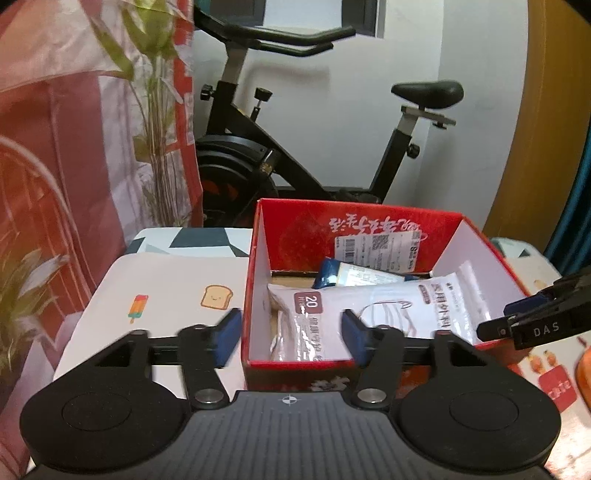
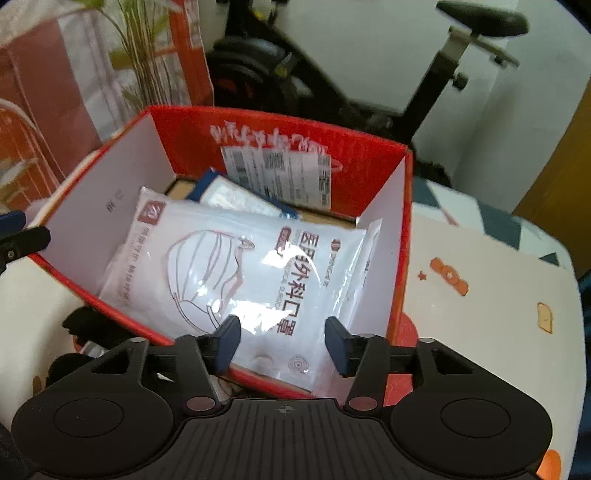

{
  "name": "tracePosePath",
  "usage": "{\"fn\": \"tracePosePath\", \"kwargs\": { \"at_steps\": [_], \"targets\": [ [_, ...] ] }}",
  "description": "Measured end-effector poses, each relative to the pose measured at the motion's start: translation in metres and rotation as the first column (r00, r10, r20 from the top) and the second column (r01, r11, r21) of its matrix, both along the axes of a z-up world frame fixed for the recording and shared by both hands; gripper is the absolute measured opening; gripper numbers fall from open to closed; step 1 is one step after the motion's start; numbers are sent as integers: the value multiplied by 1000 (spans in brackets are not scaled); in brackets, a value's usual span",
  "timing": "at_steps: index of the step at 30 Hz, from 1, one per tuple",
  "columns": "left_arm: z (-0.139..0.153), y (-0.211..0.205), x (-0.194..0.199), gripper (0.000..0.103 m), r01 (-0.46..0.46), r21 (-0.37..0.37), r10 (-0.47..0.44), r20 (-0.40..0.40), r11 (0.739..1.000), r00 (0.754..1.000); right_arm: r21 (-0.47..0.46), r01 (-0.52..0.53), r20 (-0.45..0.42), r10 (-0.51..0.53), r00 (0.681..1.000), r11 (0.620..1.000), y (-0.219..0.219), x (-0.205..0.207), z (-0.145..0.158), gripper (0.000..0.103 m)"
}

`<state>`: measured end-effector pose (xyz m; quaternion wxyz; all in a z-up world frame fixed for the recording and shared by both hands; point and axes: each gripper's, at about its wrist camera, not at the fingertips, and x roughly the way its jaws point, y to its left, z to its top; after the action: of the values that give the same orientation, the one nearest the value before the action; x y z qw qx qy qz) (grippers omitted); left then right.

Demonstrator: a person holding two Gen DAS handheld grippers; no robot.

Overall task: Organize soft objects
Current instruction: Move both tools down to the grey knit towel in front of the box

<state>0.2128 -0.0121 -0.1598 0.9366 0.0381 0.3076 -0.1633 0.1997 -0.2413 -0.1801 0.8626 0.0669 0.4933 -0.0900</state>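
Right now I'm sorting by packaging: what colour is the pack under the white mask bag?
Blue with a white panel, clearest in the right wrist view.

A black exercise bike (image 1: 295, 122) stood at the far side against a pale wall (image 1: 351, 92), its saddle (image 1: 427, 94) to the right. A dark window (image 1: 306, 14) sat high above the handlebars. On the left hung a red and pink printed curtain (image 1: 55, 129). A yellow-brown door (image 1: 546, 129) closed the right side. Nearer lay a white tablecloth (image 1: 166, 288) printed with cartoon toast.
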Motion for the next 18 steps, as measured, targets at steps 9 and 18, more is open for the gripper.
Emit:
{"fn": "tracePosePath", "kwargs": {
  "at_steps": [9,18],
  "targets": [
    [-3,2,-51,101,25,21,-26,52,999,998,-39,19,236,-10,972,999,26,-57,22,102],
    [-30,16,-83,103,5,-8,-5,-1,1000,1000,-11,36,383,-29,923,999,45,-111,6,103]
  ]
}}
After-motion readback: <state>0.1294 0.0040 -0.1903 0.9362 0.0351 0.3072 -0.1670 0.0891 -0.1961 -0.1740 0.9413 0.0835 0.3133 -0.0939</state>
